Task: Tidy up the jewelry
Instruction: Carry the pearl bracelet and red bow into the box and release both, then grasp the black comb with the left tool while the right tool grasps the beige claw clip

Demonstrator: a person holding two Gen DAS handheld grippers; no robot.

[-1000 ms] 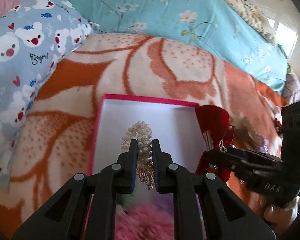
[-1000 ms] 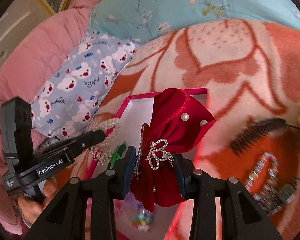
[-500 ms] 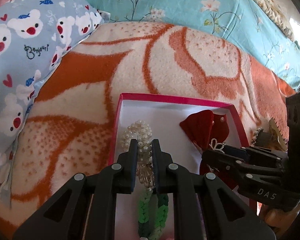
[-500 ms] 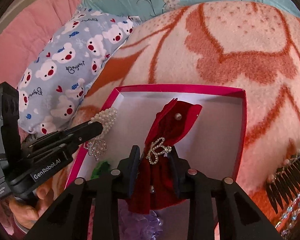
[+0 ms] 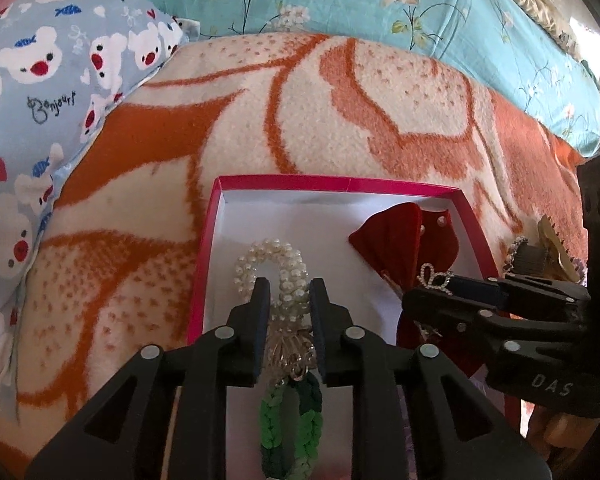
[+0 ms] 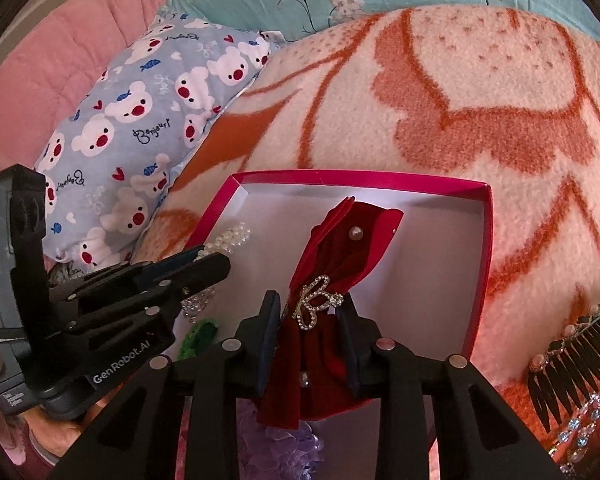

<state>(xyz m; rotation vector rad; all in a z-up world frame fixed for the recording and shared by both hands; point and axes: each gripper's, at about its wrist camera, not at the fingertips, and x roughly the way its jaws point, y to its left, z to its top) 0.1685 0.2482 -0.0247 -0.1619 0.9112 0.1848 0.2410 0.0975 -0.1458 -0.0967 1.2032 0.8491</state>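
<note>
Both wrist views show a pink box [image 5: 470, 216] with a white floor lying on an orange-and-cream blanket [image 5: 300, 112] on a bed; a bear-print pillow [image 5: 40, 80] lies to its left and a turquoise floral pillow [image 5: 380, 0] behind it.

Left hand-held gripper [image 5: 290, 292]: poised over the left half of the box, pointing steeply down; its jaws are opening, and the pearl hair clip [image 5: 270, 258] lies between them; the pearl loop rests on the box floor, the gilt metal part sits between the pads; the pads stand just clear of the clip, so the grip reads as released. A green braided band [image 5: 292, 424] lies on the box floor directly below the clip, near the front of the box.

Right hand-held gripper [image 6: 312, 312]: over the right half of the box, likewise pointing steeply down; clenched on the red velvet bow [image 6: 340, 256] at its waist, just below the rhinestone bow ornament [image 6: 316, 306]; the upper lobes of the bow lie against the box floor, a pearl stud visible on one of them. Purple frilled fabric [image 6: 280, 440] shows beneath the bow, near the front of the box.

Outside the box, on the blanket to the right: a black hair comb [image 6: 572, 356] with stones along its spine, and a blue-stone bracelet [image 6: 580, 432] just beside it.
</note>
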